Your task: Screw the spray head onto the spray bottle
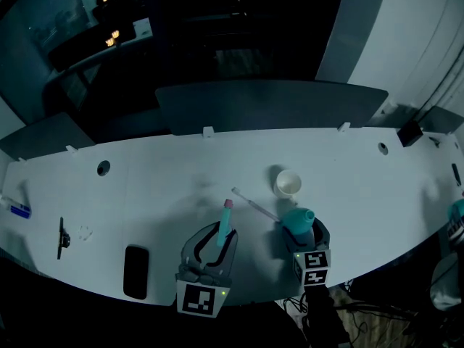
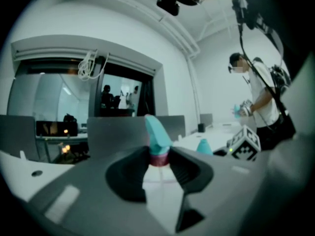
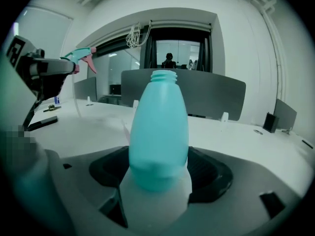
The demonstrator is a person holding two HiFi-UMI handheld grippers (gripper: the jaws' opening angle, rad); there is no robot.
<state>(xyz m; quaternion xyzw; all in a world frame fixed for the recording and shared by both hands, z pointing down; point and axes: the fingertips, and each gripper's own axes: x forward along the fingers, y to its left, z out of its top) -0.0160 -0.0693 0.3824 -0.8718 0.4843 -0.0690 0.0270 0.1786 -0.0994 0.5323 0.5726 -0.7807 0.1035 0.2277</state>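
Note:
My left gripper [image 1: 215,236] is shut on the spray head [image 1: 225,223], a teal piece with a pink tip that stands upright between the jaws. In the left gripper view the spray head [image 2: 157,139] shows its pink collar pinched by the pads. To its right, the teal spray bottle [image 1: 299,219] stands between the jaws of my right gripper [image 1: 303,232]. In the right gripper view the bottle [image 3: 160,132] is upright, its threaded neck bare, and the jaws stand wide on either side without pressing it. The spray head [image 3: 81,57] is seen at upper left, apart from the bottle.
A small white cup [image 1: 288,184] and a thin white tube [image 1: 254,204] lie just beyond the grippers. A black flat object [image 1: 135,270] and a black tool [image 1: 61,238] lie at the left. A grey partition [image 1: 268,104] lines the table's back. A person [image 2: 263,102] stands at the right.

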